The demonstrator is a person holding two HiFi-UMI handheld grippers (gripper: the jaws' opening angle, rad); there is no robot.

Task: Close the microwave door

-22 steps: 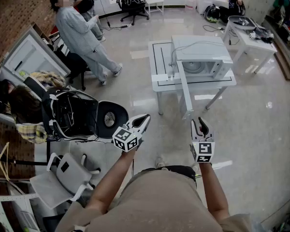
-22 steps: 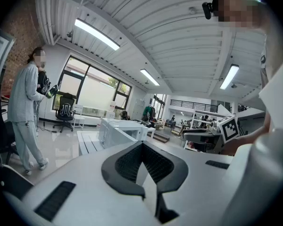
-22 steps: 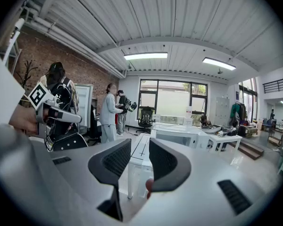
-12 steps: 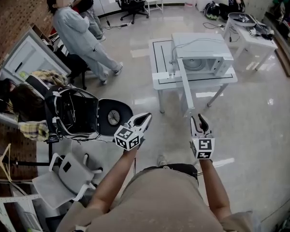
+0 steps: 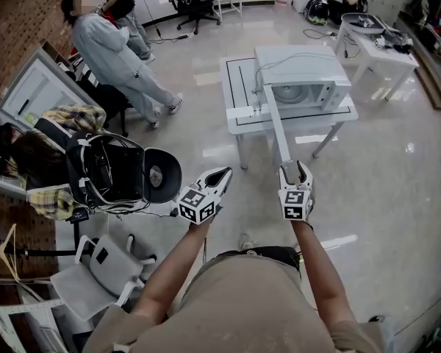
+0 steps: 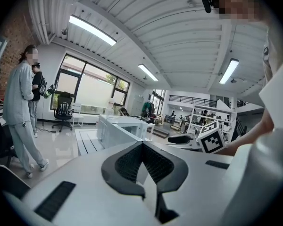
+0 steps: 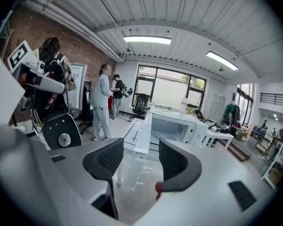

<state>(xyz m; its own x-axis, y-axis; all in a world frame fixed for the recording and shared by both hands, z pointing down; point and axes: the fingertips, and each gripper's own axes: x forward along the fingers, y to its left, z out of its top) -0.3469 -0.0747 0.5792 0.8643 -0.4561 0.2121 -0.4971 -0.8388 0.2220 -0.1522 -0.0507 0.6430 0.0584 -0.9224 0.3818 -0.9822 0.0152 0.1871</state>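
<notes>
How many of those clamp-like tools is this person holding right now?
2. The left gripper is held out on the person's left side with its jaws together. The right gripper is on the right side, its jaws apart and empty. No other is in view.

A: What stands ahead?
B: The open microwave door (image 5: 278, 127) juts edge-on off the tabletop (image 5: 239, 94). Open floor (image 5: 375, 190) lies on either side of it.
A: And to the left?
B: An open black case (image 5: 106, 171) and a chair (image 5: 95, 267), well apart from the door.
</notes>
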